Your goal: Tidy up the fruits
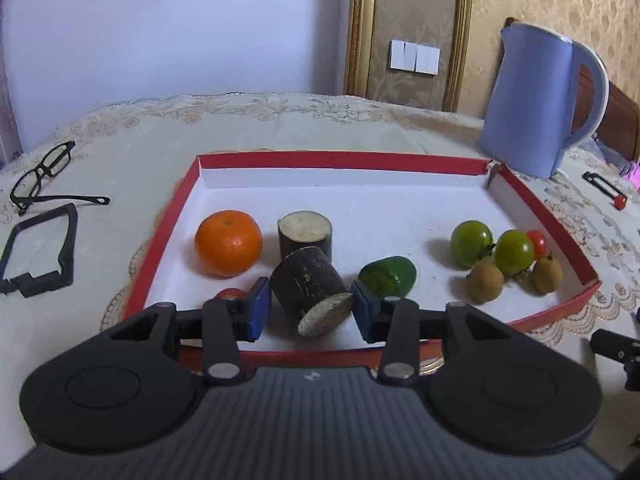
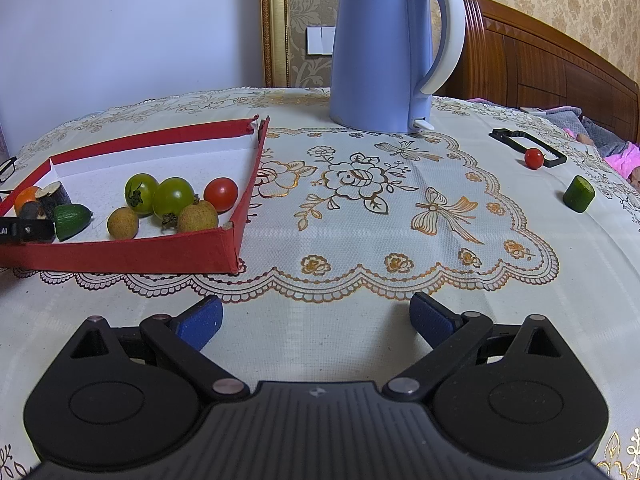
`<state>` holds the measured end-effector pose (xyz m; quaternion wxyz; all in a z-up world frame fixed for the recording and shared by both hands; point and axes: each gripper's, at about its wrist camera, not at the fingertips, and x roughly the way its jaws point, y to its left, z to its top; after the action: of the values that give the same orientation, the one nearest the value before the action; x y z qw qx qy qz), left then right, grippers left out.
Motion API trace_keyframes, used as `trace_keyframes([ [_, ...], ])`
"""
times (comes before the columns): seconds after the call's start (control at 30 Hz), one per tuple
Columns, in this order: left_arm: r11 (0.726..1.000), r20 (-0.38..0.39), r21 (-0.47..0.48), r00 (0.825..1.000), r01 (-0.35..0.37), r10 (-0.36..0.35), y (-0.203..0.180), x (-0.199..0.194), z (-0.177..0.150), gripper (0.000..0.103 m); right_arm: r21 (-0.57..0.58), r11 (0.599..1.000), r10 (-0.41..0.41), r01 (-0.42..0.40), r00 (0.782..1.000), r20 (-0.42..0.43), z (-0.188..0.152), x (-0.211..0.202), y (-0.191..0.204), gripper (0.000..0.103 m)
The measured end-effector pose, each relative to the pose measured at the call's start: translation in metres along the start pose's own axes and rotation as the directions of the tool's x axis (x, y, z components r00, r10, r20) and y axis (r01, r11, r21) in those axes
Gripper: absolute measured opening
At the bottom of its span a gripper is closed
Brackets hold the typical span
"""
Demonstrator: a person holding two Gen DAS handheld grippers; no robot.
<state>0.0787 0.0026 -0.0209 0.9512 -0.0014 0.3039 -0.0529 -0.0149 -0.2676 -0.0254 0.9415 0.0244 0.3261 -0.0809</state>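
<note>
Going left to right: the left gripper (image 1: 308,308) has its pads spread around the lying dark sugarcane chunk (image 1: 310,290) inside the red tray (image 1: 552,220), not squeezing yet, so I'd center before closing, while the right gripper (image 2: 316,322) sits wide open over the tablecloth (image 2: 360,208).

White letters reading "LAI" stand on the black part of the left gripper (image 2: 26,230) at the left edge of the right wrist view, cut off on the left. A faint mark near the top of the blue kettle (image 2: 380,52), far ahead of the right gripper, is illegible.
</note>
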Motion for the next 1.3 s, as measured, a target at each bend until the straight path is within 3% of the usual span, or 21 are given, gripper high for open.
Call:
trace_keyframes([
  [0.1, 1.000, 0.002, 0.017, 1.000, -0.011, 0.011, -0.004, -0.001, -0.002, 0.047, 0.000, 1.000, 0.000, 0.000, 1.000, 0.000, 0.000, 0.000, 0.000, 0.101],
  [0.17, 1.000, 0.009, 0.004, 1.000, -0.009, 0.009, -0.002, -0.005, -0.001, 0.070, 0.000, 1.000, 0.000, 0.000, 1.000, 0.000, 0.000, 0.000, 0.000, 0.101],
  [0.33, 0.999, 0.077, 0.017, 0.997, -0.033, 0.032, -0.002, -0.028, -0.003, 0.080, 0.000, 1.000, 0.000, 0.000, 1.000, 0.000, 0.000, 0.000, 0.000, 0.101],
  [0.57, 0.999, 0.083, 0.016, 0.996, -0.031, 0.029, -0.005, -0.051, -0.013, 0.086, -0.001, 1.000, -0.003, 0.003, 1.000, 0.001, 0.000, 0.001, 0.000, 0.101],
  [0.7, 1.000, 0.092, -0.008, 0.996, -0.019, 0.019, -0.001, -0.060, -0.017, 0.086, 0.028, 0.998, -0.055, 0.054, 0.998, 0.025, -0.002, -0.006, 0.000, 0.101],
  [0.77, 0.999, 0.096, -0.033, 0.995, -0.018, 0.021, 0.000, -0.064, -0.018, 0.088, 0.060, 0.998, 0.000, -0.002, 0.999, 0.036, -0.005, -0.014, 0.004, 0.101],
  [0.87, 0.998, 0.107, -0.055, 0.994, 0.001, 0.005, 0.001, -0.074, -0.021, 0.093, 0.016, 0.998, 0.053, -0.054, 0.996, 0.072, -0.006, -0.031, 0.027, 0.101],
  [1.0, 0.998, 0.146, -0.033, 0.988, -0.046, 0.051, -0.004, -0.089, -0.028, 0.099, -0.080, 0.997, -0.001, 0.015, 0.985, 0.172, -0.005, -0.052, 0.067, 0.101],
  [1.17, 0.998, 0.141, -0.022, 0.988, -0.059, 0.061, -0.004, -0.094, -0.030, 0.102, -0.086, 0.996, 0.021, -0.009, 0.989, 0.147, 0.000, -0.050, 0.088, 0.101],
  [1.3, 0.997, 0.142, -0.020, 0.986, -0.081, 0.083, -0.005, -0.094, -0.032, 0.103, -0.088, 0.996, -0.015, 0.027, 0.991, 0.136, 0.000, -0.043, 0.096, 0.101],
])
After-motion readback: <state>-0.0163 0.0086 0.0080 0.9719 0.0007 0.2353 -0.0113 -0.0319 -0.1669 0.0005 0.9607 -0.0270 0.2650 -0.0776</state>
